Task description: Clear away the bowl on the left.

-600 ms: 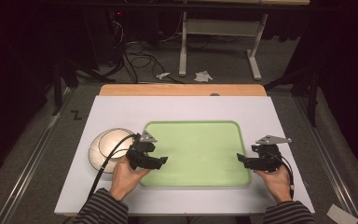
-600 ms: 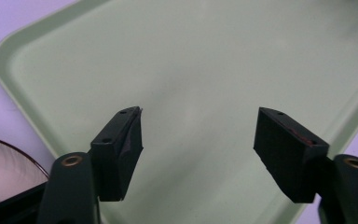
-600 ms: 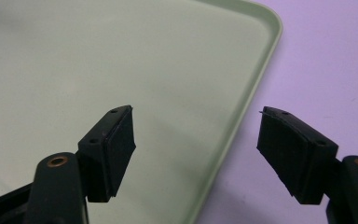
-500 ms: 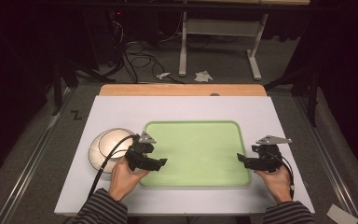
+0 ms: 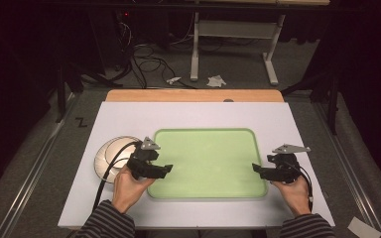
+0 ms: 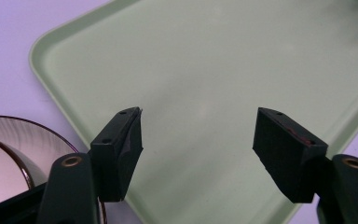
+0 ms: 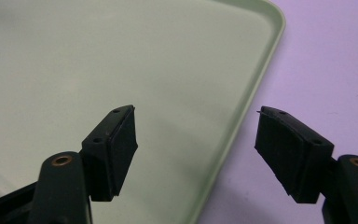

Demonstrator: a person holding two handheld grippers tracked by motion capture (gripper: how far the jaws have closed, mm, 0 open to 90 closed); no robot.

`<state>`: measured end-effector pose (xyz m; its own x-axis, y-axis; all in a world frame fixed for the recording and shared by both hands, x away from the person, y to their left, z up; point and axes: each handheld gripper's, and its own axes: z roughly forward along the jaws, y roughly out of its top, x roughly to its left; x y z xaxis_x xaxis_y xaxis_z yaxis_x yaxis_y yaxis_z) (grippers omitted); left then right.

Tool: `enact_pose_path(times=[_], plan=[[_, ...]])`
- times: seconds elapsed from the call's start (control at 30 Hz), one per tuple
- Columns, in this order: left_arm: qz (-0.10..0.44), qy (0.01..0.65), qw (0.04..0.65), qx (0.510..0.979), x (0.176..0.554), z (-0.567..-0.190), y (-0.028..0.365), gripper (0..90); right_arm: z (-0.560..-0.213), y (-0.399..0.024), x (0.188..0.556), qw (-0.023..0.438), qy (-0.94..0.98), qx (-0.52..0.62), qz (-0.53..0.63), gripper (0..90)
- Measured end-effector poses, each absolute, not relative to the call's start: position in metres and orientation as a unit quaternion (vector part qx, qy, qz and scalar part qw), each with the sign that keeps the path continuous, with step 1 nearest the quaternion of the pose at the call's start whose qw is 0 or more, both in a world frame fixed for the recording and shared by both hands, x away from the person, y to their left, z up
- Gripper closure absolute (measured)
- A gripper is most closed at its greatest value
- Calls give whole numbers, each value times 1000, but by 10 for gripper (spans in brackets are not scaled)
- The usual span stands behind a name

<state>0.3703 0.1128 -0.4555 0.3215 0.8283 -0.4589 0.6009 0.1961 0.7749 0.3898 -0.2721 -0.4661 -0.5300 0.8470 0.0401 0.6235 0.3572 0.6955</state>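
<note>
Nothing has moved since earlier: both my tongs, left gripper [image 5: 167, 168] and right gripper [image 5: 256, 170], hover wide open and empty over the green tray [image 5: 213, 148], glass bowl [image 5: 110, 154] untouched.

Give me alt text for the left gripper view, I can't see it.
The left gripper hangs open, with nothing between its two black jaws, over a bare pale green tray on a white table. Part of a clear glass bowl lies beside the tray, at lower left.

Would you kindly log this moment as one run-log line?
left gripper: open, over pale green plastic tray | right gripper: open, at tray's right rim | round glass plate: left of tray
</note>
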Motion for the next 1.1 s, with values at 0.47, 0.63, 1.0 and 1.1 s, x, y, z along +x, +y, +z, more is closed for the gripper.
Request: enact_pose_path(times=[0.47, 0.63, 1.0, 1.1], plan=[[122, 566, 515, 632, 367, -457, 113, 341, -468, -274, 391, 164, 803, 464, 337, 308], [136, 571, 522, 619, 369, -453, 121, 335, -467, -275, 390, 167, 802, 463, 337, 309], [154, 603, 560, 546, 378, -435, 157, 325, -466, -276, 390, 165, 799, 464, 346, 310], [162, 608, 563, 535, 380, -432, 164, 323, -466, -276, 390, 164, 798, 466, 345, 311]])
